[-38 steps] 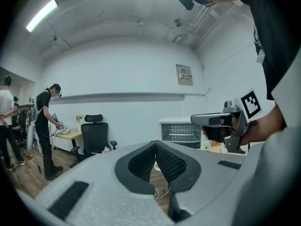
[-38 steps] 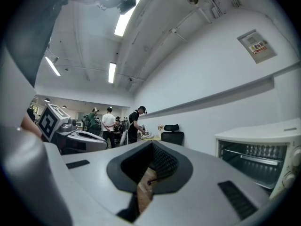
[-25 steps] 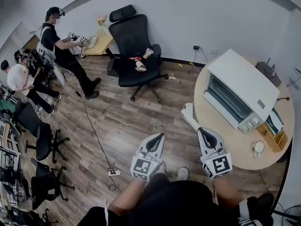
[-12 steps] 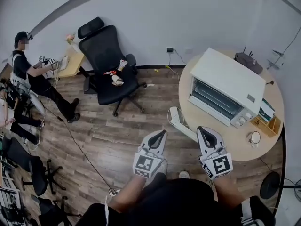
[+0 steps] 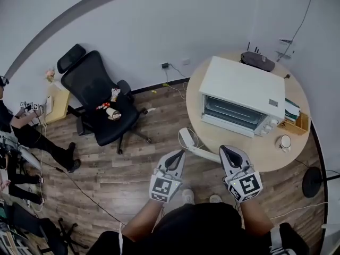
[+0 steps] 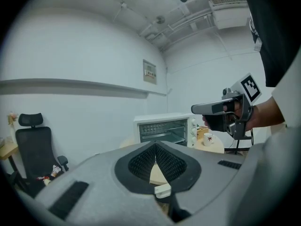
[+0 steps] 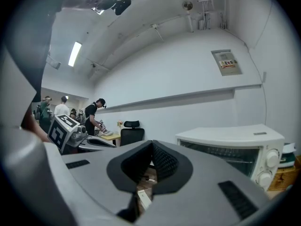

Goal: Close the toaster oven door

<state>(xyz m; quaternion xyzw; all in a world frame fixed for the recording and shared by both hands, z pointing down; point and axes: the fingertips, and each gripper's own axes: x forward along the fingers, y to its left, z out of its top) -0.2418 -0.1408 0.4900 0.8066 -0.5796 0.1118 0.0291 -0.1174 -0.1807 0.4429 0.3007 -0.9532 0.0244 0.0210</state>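
Note:
A white toaster oven (image 5: 241, 89) stands on the round wooden table (image 5: 265, 155), its dark windowed front (image 5: 231, 112) facing me. From here I cannot tell how its door stands. The left gripper view shows the oven (image 6: 162, 130) straight ahead with its racks visible. My left gripper (image 5: 179, 155) is shut and empty, held over the floor short of the table's edge. Over the table's near edge my right gripper (image 5: 227, 152) is also shut and empty, with the oven (image 7: 235, 149) on its right. Neither gripper touches the oven.
A white object (image 5: 190, 139) sits at the table's near left edge. Right of the oven are a mug (image 5: 286, 141) and a wooden organiser (image 5: 298, 122); a router (image 5: 257, 60) lies behind. A black office chair (image 5: 98, 97) stands left. A person (image 5: 16, 126) works far left.
The view has swung right, so the table and oven now sit nearer the middle and the chair further left. Both grippers have come closer to the table, still shut.

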